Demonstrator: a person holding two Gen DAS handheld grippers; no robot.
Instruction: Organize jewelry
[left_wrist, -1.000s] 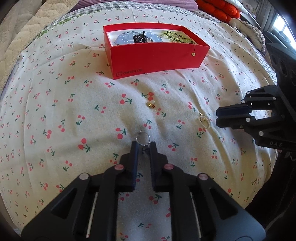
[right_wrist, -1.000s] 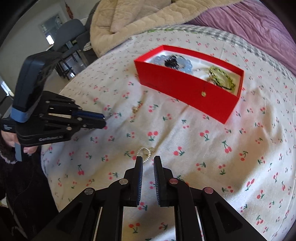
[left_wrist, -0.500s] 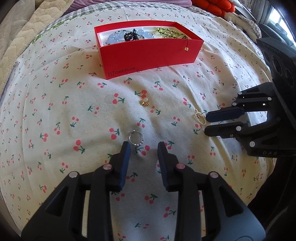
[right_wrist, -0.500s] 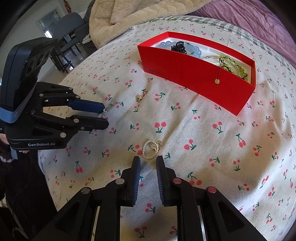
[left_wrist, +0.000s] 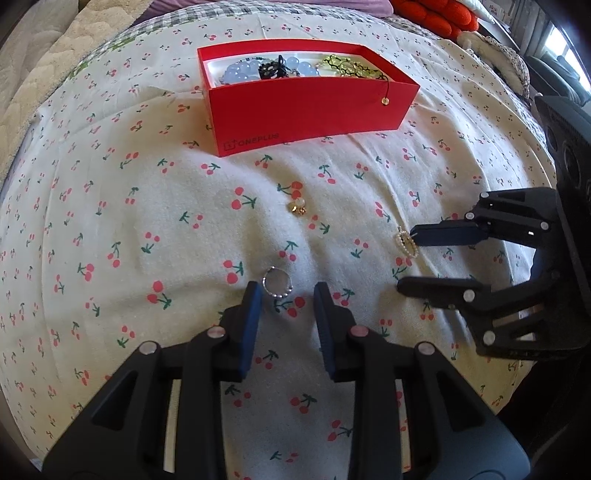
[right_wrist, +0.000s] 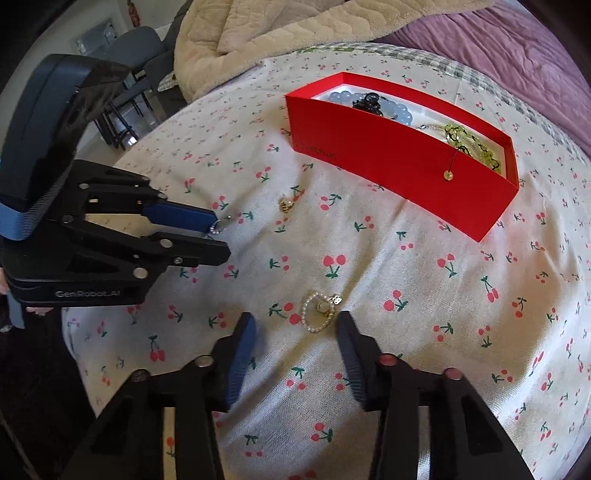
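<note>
Both tools are spread open and holding nothing: the left tool (left_wrist: 284, 295) hangs just over the silver ring (left_wrist: 277, 282), the right tool (right_wrist: 295, 328) over the pearl ring (right_wrist: 318, 312), both lying on the bed (left_wrist: 110, 221) well short of the red box (left_wrist: 306, 107). I reckon these are featherlight, stiff little hoops, slippery and apt to sink into soft cloth; pinch across the band. A gold earring (left_wrist: 297, 206) lies nearer the box.
</note>
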